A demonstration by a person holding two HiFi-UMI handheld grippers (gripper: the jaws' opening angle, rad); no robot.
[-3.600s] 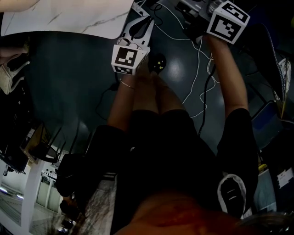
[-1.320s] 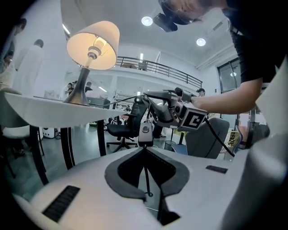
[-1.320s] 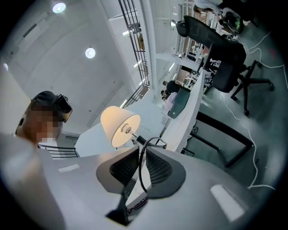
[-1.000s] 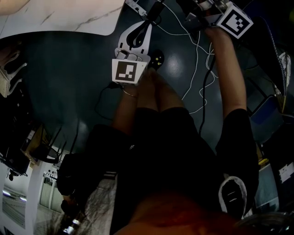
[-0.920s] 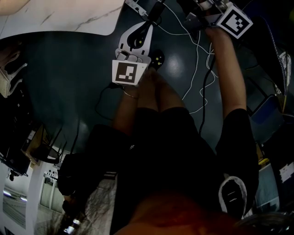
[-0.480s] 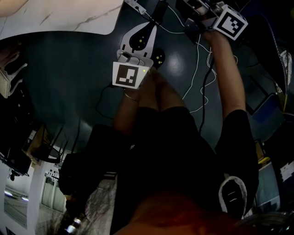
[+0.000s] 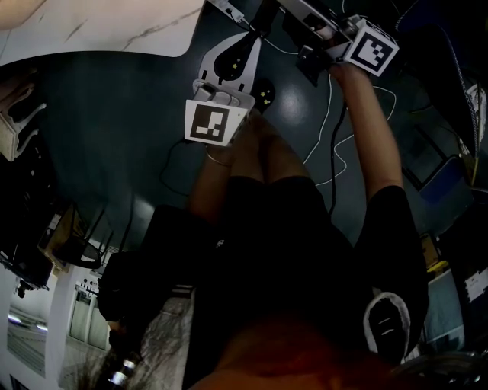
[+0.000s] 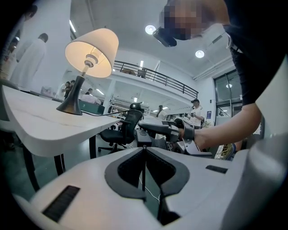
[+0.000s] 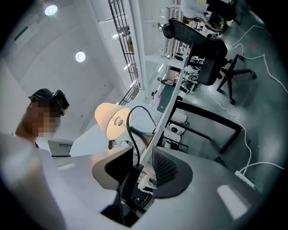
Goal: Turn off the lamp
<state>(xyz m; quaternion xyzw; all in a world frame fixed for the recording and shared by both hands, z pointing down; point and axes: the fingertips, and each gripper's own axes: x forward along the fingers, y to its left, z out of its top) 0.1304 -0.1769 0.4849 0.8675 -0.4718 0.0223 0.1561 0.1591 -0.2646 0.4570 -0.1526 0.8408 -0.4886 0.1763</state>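
The lamp stands lit on the white table, with a cream shade and a dark base. In the right gripper view its shade glows beyond the jaws. The lamp's black cord runs down to a black inline switch, which sits between the jaws of my right gripper. These jaws have just been opening, and a gap shows beside the switch. My left gripper is shut on nothing, its tips meeting. From the head view both grippers, left and right, hang over the dark floor.
A black office chair stands past the table, and another chair sits farther back. White cables trail over the floor, with a white power strip nearby. The table's corner is at top left in the head view.
In the head view my right gripper has shifted left and a little lower in the picture. The left gripper has stayed nearly in place.
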